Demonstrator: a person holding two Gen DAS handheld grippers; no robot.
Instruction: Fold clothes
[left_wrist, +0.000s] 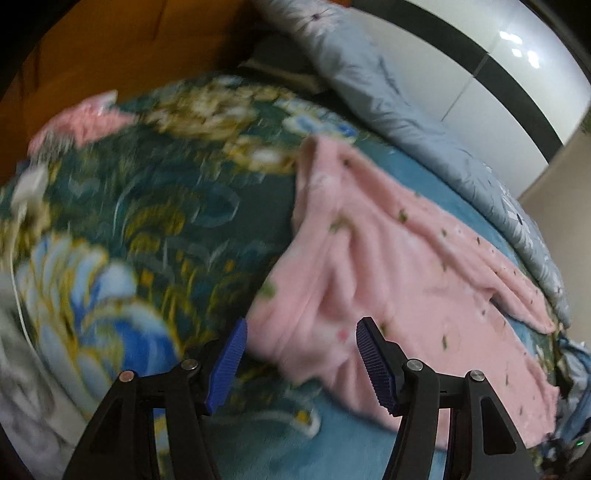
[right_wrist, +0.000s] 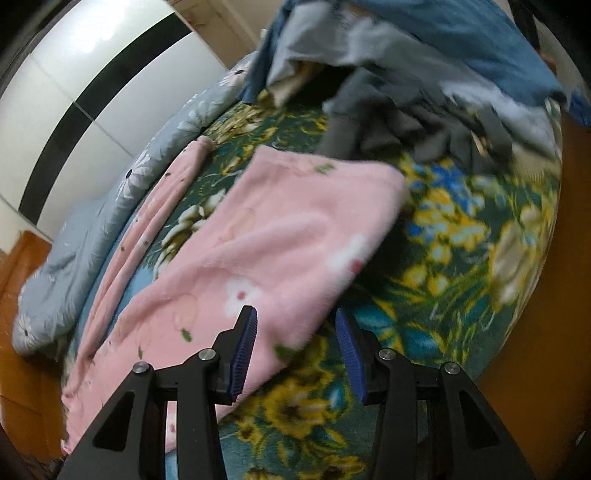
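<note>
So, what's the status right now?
Both tongs, left and right, open, empty. Pink garment half-folded on floral blanket. Clothes pile beyond, nothing blocking.

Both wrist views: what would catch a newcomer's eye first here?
The pink garment lies spread in the middle of a bed, on a dark green flowered blanket. A heap of grey and blue clothes is piled at the far end in the right wrist view.

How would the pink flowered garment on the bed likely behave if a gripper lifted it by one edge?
The pink garment looks like soft fleece lying in folds, so it would probably drape and sag rather than hold shape. It seems light. On the plush floral blanket it would likely drag and bunch rather than slide.
</note>
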